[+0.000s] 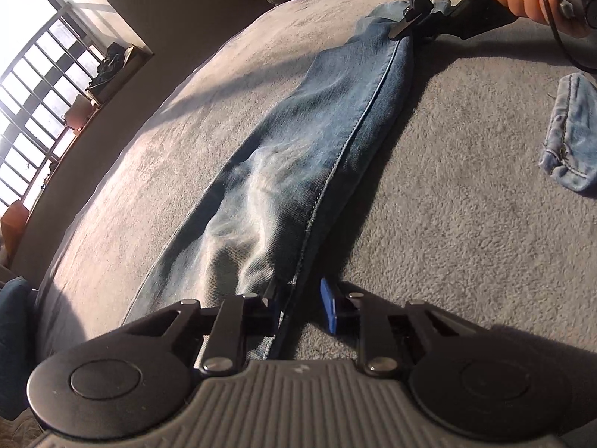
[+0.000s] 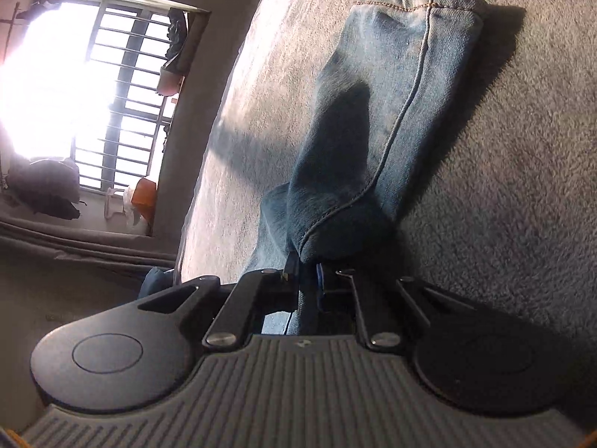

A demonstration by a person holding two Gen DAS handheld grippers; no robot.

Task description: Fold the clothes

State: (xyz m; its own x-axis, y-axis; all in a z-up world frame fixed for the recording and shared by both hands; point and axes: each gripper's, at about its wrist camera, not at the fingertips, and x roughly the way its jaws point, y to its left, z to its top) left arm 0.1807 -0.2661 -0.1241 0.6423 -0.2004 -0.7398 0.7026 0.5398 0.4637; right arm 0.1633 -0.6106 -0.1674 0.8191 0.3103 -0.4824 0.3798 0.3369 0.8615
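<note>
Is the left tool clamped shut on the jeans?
No, the left tool is open, its fingers standing apart on either side of the jeans seam.

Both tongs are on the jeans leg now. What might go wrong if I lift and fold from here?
1. The left tongs look open around the jeans seam, so that end may stay on the blanket.
2. The right tongs pinch only a narrow edge; heavy denim could slip out.
3. The other leg's cuff lies apart, so the fold may end uneven.

Jeans leg [image 1: 298, 142] between left gripper [image 1: 302, 310] fingers (seam upward)
</note>
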